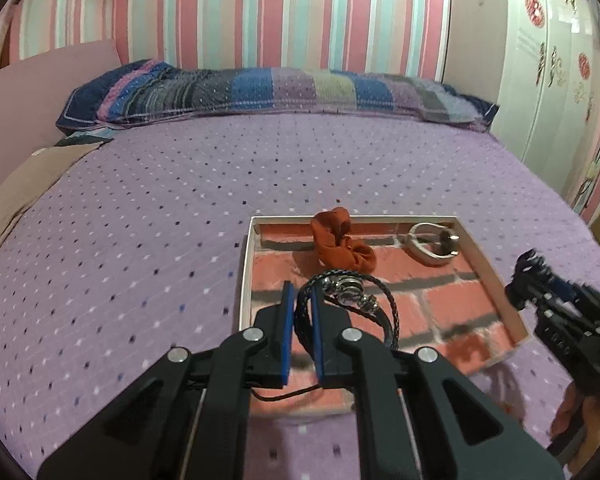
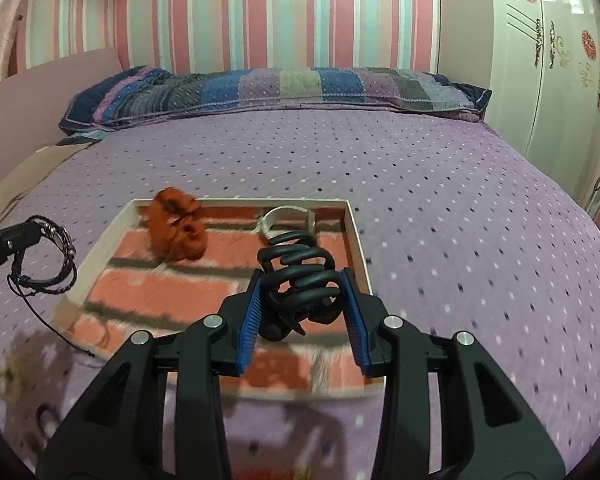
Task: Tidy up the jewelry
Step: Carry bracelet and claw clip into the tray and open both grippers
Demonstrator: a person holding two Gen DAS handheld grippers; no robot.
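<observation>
A shallow box (image 1: 245,264) with a red brick-pattern floor lies on the purple bedspread; it also shows in the right wrist view (image 2: 356,232). Inside are an orange scrunchie (image 1: 340,246) (image 2: 178,230) and a white bracelet (image 1: 428,240) (image 2: 288,216) at the far side. My left gripper (image 1: 301,292) is shut on a black braided bracelet with metal beads (image 1: 352,292) (image 2: 48,256), held above the box's near-left part. My right gripper (image 2: 302,280) is shut on a black claw hair clip (image 2: 300,276), held above the box's near-right part; it appears in the left wrist view (image 1: 540,280).
A patchwork pillow (image 1: 276,92) lies along the bed's far edge under a striped wall. A white wardrobe (image 1: 552,80) stands at the right. A beige board (image 1: 24,184) lies at the bed's left edge. A small tangle of jewelry (image 2: 12,376) lies blurred on the bedspread at near left.
</observation>
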